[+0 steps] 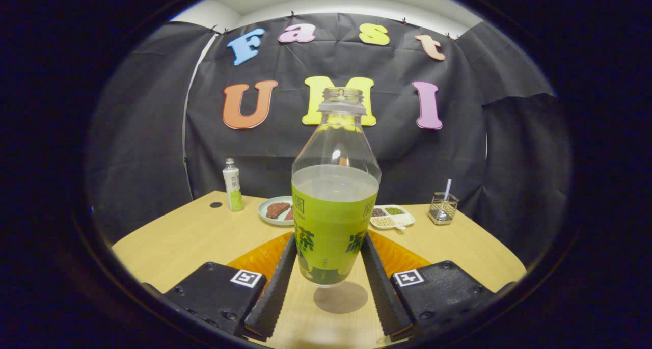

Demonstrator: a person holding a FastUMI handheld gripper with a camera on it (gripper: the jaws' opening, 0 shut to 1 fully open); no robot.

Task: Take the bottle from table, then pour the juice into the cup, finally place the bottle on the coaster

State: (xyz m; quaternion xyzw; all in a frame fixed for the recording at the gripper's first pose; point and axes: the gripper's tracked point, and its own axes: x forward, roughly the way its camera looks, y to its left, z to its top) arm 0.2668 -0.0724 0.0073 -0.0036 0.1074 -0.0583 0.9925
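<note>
A clear, uncapped bottle (333, 206) with a green label stands upright between my fingers, its liquid reaching about the top of the label. My gripper (330, 244) is shut on the bottle, one finger pressing each side of its lower half. The bottle's base hangs a little above the wooden table (173, 237), with a round shadow under it. An orange coaster (260, 257) lies on the table just behind the fingers, showing on both sides of the bottle; its middle is hidden by the bottle.
Beyond the bottle lie a pale plate (265, 212) with brown food and a white divided dish (395, 217) of grains. A small white and green bottle (233, 186) stands at the far left, a mesh holder (442, 209) with a straw at the far right.
</note>
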